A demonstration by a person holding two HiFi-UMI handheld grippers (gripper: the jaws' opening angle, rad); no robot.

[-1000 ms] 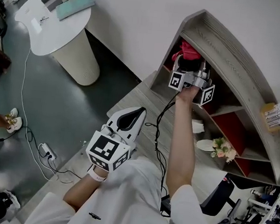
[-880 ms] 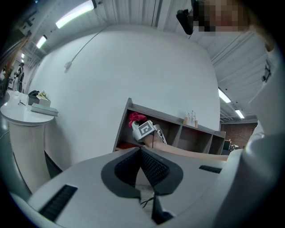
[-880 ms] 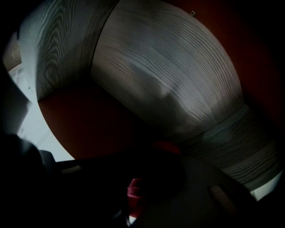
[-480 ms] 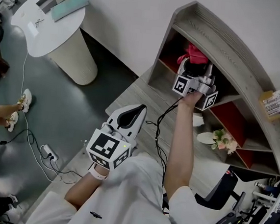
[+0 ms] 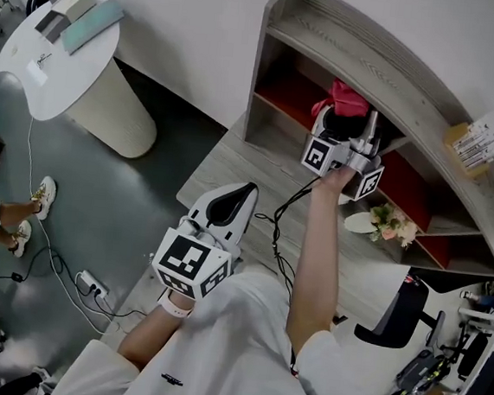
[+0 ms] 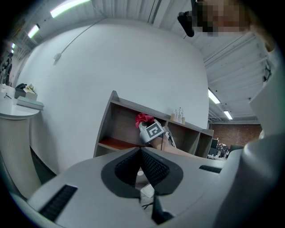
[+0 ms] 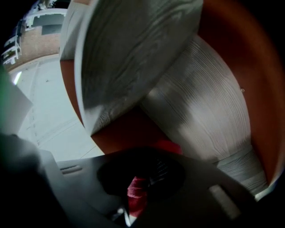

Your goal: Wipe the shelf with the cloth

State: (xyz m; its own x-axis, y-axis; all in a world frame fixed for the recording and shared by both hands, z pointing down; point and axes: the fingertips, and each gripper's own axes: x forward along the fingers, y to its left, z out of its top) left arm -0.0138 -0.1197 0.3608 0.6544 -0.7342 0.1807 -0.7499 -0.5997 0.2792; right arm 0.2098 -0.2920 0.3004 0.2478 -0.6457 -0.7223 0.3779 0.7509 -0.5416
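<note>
Wiping seems under way: the right gripper (image 5: 345, 128) has its jaws clamped on the red cloth (image 5: 345, 98) inside the shelf (image 5: 374, 53), in its upper middle compartment, the left gripper (image 5: 240, 193) waits nearer with jaws together on nothing, and the lower compartments probably remain.

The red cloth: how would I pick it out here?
Start at the grey wooden shelf unit by the white wall. In an upper compartment the right gripper pinches the red cloth. It alone is crumpled; the red panels nearby are flat.
</note>
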